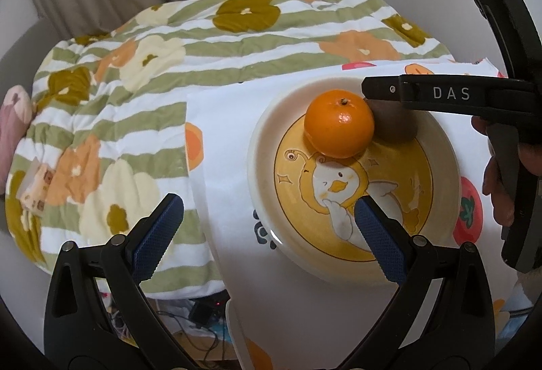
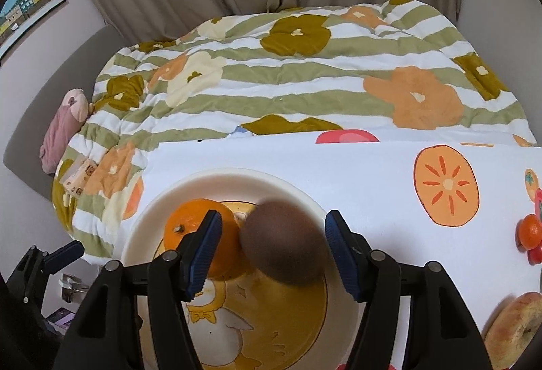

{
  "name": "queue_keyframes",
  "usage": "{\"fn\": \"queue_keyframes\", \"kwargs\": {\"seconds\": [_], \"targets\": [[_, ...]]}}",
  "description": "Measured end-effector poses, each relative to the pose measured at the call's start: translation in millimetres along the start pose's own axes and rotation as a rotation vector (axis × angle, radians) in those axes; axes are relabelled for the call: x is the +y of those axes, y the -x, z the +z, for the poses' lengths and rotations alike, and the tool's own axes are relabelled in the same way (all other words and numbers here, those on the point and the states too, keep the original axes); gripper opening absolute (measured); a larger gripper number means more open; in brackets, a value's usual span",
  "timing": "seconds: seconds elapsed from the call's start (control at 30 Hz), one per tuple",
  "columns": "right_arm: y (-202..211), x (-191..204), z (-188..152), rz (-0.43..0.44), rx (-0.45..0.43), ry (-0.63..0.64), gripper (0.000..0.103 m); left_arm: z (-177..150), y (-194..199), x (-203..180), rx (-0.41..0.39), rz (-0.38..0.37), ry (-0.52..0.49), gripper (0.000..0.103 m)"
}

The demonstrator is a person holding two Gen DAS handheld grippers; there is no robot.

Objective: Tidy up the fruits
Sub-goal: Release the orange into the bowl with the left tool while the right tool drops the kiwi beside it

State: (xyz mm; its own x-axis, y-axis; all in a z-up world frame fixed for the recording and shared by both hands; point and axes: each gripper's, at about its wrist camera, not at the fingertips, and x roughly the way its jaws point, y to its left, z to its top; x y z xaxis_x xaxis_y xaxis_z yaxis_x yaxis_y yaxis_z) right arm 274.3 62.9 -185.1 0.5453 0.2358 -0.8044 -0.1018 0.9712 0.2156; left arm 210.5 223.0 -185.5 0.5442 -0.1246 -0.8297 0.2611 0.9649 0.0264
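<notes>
A cream plate [image 1: 261, 146] [image 2: 142, 234] with a yellow duck picture stands on a white fruit-print cloth. On its far part an orange [image 1: 338, 123] [image 2: 189, 221] rests with a brown kiwi [image 1: 394, 128] [image 2: 283, 241] beside it, touching. My right gripper [image 2: 272, 251] is open with the blurred kiwi between its blue pads, and a gap shows on the orange side. In the left wrist view one of its black fingers [image 1: 423, 94] reaches over the kiwi from the right. My left gripper [image 1: 267, 211] is open and holds nothing, hanging over the plate's near left rim.
An apple [image 2: 515, 329] lies at the cloth's near right, and a small mandarin [image 2: 530, 231] with red pieces sits at the right edge. Beyond the table is a bed with a flowered striped quilt [image 2: 288, 75]. Cables and clutter lie on the floor [image 1: 203, 312] below the table's left edge.
</notes>
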Motion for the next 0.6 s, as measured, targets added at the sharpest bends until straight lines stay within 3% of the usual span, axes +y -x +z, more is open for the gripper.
{"fn": "queue_keyframes", "kwargs": {"seconds": [0.03,0.17,0.23,0.4,0.6], "targets": [[0.7,1.1,-0.7,-0.001,-0.006,0.008,0.06,-0.5,0.8,0.2,-0.001,0.002,0.001,0.103],[3.8,5.3,-1.9,0.003,-0.03,0.035,0.084,-3.2,3.7,0.2,0.0,0.008,0.005,0.103],[7.8,6.4,-3.0,0.011,-0.051,0.04,0.091,-3.7,5.9,0.2,-0.001,0.011,0.006,0.103],[20.7,5.6,-4.1,0.022,-0.087,0.045,0.094,-2.6,16.2,-2.7,-0.015,0.031,0.012,0.103],[42.9,7.5,-5.3,0.0,-0.056,0.105,0.094,1.8,36.0,-9.0,-0.034,0.059,0.046,0.103]]}}
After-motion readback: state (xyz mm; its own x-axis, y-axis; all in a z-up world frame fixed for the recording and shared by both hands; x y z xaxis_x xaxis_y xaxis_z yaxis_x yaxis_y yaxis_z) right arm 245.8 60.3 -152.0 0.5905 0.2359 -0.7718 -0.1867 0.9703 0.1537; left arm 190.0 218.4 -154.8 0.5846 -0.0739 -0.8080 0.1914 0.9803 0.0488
